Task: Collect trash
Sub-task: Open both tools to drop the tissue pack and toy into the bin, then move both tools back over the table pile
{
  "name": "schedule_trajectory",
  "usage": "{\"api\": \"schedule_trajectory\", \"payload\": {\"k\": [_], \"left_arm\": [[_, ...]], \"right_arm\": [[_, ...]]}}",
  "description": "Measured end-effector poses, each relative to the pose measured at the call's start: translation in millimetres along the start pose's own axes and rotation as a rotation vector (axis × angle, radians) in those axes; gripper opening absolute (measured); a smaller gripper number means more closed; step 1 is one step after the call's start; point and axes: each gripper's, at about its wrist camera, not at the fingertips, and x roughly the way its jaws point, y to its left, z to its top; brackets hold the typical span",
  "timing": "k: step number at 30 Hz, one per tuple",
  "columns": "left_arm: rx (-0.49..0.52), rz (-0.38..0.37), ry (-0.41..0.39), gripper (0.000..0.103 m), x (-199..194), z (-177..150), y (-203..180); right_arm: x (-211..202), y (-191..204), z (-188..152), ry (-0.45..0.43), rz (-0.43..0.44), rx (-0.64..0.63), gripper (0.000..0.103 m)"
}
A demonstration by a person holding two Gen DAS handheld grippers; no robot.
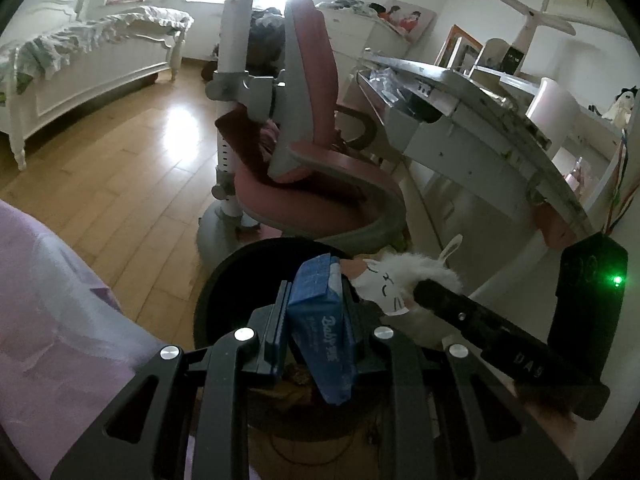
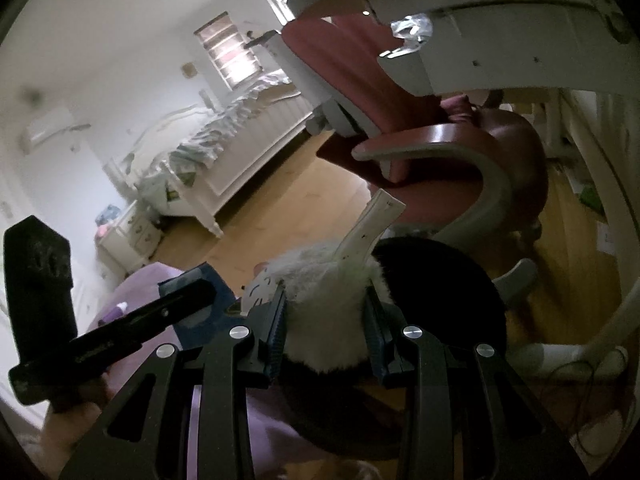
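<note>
- Left wrist view: a pink chair [image 1: 320, 168] stands just past the black bin [image 1: 224, 292], with a white desk [image 1: 480, 128] to its right and a bed [image 1: 80, 64] far across the wood floor.
- My left gripper [image 1: 316, 308] pinches a blue tissue pack [image 1: 320, 320] over the bin (label readable).
- My right gripper [image 2: 326, 312] squeezes a white furry bunny toy [image 2: 324, 312] above the same bin [image 2: 440, 280], beside the left one.
</note>
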Motion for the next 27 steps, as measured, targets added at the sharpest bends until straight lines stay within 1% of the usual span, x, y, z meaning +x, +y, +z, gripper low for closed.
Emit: {"api": "schedule_trajectory", "payload": {"k": [1,3,4,5,6,8,9,13,16,18,21,22,23,27], "left_arm": [[0.000,-0.001,-0.001,0.025,1.0,1.0,-1.1],[-0.002,-0.005,0.009,0.026,3.5,3.0,-3.8],[-0.002,-0.006,0.010,0.029,3.0,2.9,-4.6],[-0.001,-0.004,0.007,0.042,2.2,3.3,-6.0],[-0.002,0.003,-0.008,0.063,-1.6,3.1,-7.1],[-0.006,0.016,-0.050,0.083,-9.9,2.2,-7.7],[-0.007,0.019,-0.065,0.083,-15.6,1.8,-7.6],[-0.015,0.026,-0.076,0.083,-32.1,1.6,-5.1],[-0.023,0.045,-0.100,0.083,-53.1,-0.9,0.9],[-0.037,0.063,-0.117,0.083,-67.8,-4.4,7.6],[-0.086,0.109,-0.154,0.083,-100.4,-13.9,28.9],[-0.098,0.122,-0.162,0.083,-108.6,-17.3,34.8],[-0.115,0.145,-0.175,0.083,-121.2,-22.6,44.4],[-0.177,0.239,-0.209,0.083,-164.4,-43.9,82.5]], "right_arm": [[0.8,-1.2,1.1,0.002,-0.002,0.005,0.038],[-0.2,-3.2,2.7,0.002,-0.016,0.015,0.048],[-2.3,-4.8,3.9,-0.008,-0.020,0.023,0.059],[-4.9,-4.3,4.3,-0.016,-0.020,0.029,0.067],[-7.4,-5.2,5.3,-0.023,-0.019,0.034,0.069],[-10.8,-5.0,6.2,-0.025,-0.025,0.031,0.070],[-11.8,-4.4,6.5,-0.026,-0.027,0.029,0.070],[-14.1,-0.1,3.9,-0.021,-0.020,0.029,0.070],[-12.8,10.0,1.8,-0.008,-0.002,0.006,0.070],[-10.0,23.6,-1.1,0.008,0.016,-0.016,0.070],[-2.4,49.5,-6.7,0.043,0.054,-0.062,0.070],[0.7,60.4,-9.2,0.057,0.072,-0.083,0.072],[2.9,69.4,-11.0,0.067,0.089,-0.101,0.073],[14.3,119.4,-23.2,0.126,0.164,-0.198,0.073]]}}
